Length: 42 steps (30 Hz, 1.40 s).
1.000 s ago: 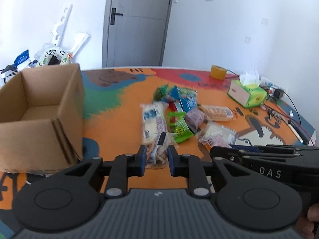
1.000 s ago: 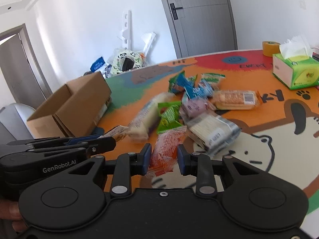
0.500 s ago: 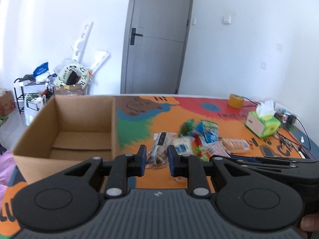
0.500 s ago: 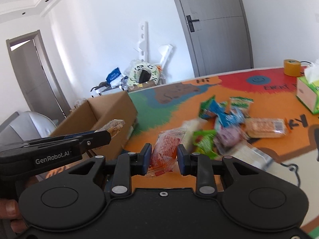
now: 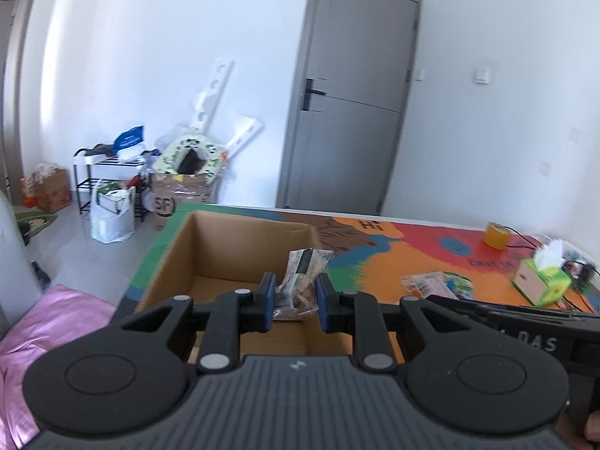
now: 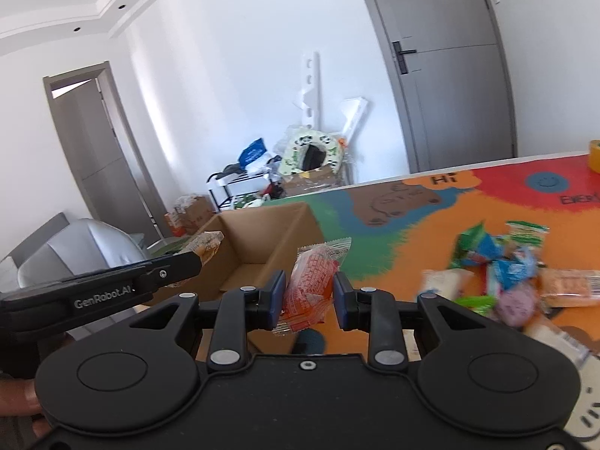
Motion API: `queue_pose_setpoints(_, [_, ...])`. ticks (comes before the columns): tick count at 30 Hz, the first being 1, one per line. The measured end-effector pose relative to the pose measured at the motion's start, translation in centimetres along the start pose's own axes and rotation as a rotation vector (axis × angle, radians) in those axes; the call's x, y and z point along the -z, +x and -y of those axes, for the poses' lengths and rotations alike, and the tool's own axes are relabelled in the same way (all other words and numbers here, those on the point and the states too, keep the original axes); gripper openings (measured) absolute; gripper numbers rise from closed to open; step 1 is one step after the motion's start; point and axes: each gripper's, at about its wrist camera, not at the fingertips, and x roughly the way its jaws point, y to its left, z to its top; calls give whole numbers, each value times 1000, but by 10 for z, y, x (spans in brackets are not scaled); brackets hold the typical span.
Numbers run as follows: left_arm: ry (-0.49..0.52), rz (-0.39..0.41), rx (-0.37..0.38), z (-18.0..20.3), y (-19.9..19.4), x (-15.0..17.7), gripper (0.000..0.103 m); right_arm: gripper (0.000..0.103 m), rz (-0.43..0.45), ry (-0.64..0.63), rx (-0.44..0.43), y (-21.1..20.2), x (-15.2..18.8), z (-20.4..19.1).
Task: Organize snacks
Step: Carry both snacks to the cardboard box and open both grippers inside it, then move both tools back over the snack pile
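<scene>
Left gripper (image 5: 292,302): your black body has a ribbed grey deck, blue pads, silver screws.
Right gripper (image 6: 306,297): yours is smooth black with blue pads; white "DAS" lettering marks its side, lower right.

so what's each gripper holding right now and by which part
Left gripper: clear packet of brown snacks, pinched at its lower end. Right gripper: orange-red snack packet, pinched across its lower half.
</scene>
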Motion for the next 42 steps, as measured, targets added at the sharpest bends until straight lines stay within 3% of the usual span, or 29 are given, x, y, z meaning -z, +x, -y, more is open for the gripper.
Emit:
queue_pose_setpoints(15, [-69,-34,-92,-51,26,-4,23,29,-27,-9,-53,41,-12,-32])
queue_pose_setpoints(20, [-79,-36,-126,-60,27,-5,32,29,-45,-14,-57,55,-15,-43])
queue_pose_setpoints(22, [-91,-35,-131,-64,22,-6,45,29,-48,-16,-65,59,-15,-48])
queue_pose_setpoints(25, [-123,-23,-135,-70,16,-9,55,29,-45,-9,-87,63,-16,-54])
queue_pose_setpoints(28, [-141,-18,-146,-74,11,-10,66,37,-42,-11,-96,62,-18,-56])
queue_pose_setpoints(32, [-148,-26,-127,-72,8,-10,77,55,-26,12,-90,50,-21,-49])
queue_pose_setpoints(36, [-144,-57,-112,-64,10,-9,87,64,-12,19,-38,35,-20,-38])
queue_pose_setpoints(42, [-114,-88,-92,-44,7,-5,90,77,-21,41,26,14,-14,-14])
